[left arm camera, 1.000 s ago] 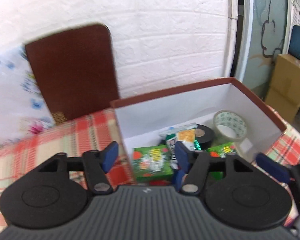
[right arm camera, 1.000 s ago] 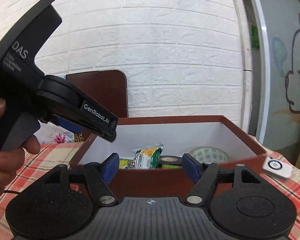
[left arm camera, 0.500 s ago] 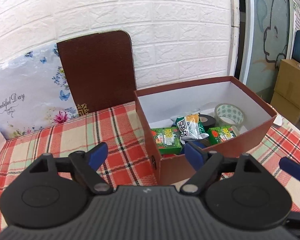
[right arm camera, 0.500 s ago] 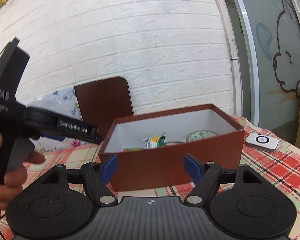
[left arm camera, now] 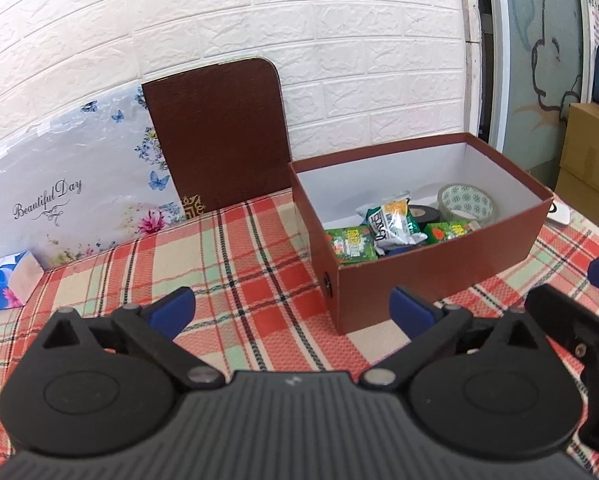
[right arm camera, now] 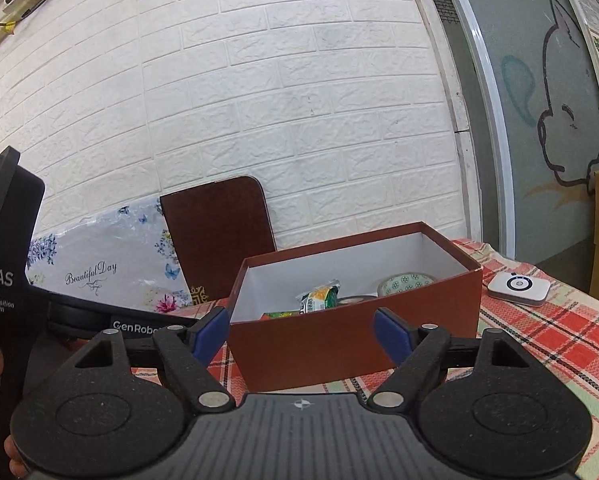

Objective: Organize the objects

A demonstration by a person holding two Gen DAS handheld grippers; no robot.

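Note:
An open brown box with a white inside stands on the plaid tablecloth. It holds green packets, a snack bag, a black tape roll and a patterned tape roll. The box also shows in the right wrist view. My left gripper is open and empty, in front of the box's left corner. My right gripper is open and empty, before the box's front wall.
The brown lid leans on the white brick wall behind the box. A floral "Beautiful Day" board leans at the left. A tissue pack lies at far left. A white round-button device lies right of the box.
Both grippers have pulled back from the box and away from its opening. The left gripper's jaws have opened wider. The box's contents have not moved.

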